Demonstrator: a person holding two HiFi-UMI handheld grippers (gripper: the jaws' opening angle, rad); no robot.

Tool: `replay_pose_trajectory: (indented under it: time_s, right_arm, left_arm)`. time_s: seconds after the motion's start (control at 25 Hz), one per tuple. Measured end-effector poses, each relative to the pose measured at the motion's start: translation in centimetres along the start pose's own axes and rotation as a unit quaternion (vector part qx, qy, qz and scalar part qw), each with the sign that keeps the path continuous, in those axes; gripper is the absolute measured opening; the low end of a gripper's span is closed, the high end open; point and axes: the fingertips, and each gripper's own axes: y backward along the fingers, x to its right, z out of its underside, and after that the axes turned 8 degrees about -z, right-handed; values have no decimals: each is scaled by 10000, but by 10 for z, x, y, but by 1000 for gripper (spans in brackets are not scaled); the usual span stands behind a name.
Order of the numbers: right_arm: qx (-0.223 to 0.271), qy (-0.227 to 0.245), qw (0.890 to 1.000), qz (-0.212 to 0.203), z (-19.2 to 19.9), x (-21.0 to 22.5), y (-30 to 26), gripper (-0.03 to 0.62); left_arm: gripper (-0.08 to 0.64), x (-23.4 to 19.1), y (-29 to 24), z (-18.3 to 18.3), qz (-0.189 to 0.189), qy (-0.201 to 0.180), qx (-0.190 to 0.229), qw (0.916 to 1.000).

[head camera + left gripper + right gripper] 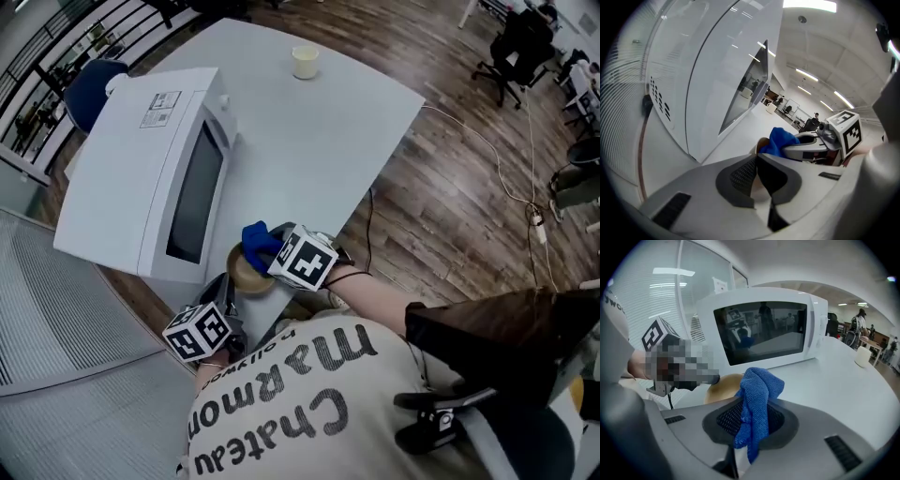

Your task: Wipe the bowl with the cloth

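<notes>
A tan bowl (246, 277) sits at the near edge of the white table (309, 141), just in front of the microwave. My left gripper (228, 289) reaches it from the near side and is shut on its rim (761, 142); a tan strip of bowl shows between the dark pads. Over the bowl's right side, my right gripper (270, 259) is shut on a blue cloth (258, 240). The cloth (757, 394) bunches up above the jaws and hangs down between them, in front of the bowl (721, 386). From the left gripper view the cloth (780, 140) hides most of the bowl.
A white microwave (141, 169) with its door closed stands close behind the bowl on the left. A pale paper cup (305, 62) stands at the table's far end. Black office chairs (511, 47) and a cable lie on the wooden floor to the right.
</notes>
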Motion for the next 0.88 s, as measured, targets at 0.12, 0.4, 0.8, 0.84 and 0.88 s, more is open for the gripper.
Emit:
replay_pose_trajectory:
  time_s: [0.12,0.4,0.8,0.84,0.88]
  right_arm:
    - [285,112,9994,-158,-17,10,5,63]
    - [1661,-39,9837,-691,-71,36,42,63]
    - [2828,-508,9557,-638,-110,105,129,63]
    - [2868,-542,9546,-592,-108,113,136,63]
    - [2888,-567,9542,-543,-105,120,142,63]
  left_arm:
    - [6,1,0,-2,-278,210,71,9994]
    - [5,8,-4,2,-917,562,143,9941]
    - [5,44,-55,-14,-904,1263,376,9871]
    - [5,49,-62,-17,-897,1283,393,9869]
    - [5,53,-68,-19,-891,1297,407,9867]
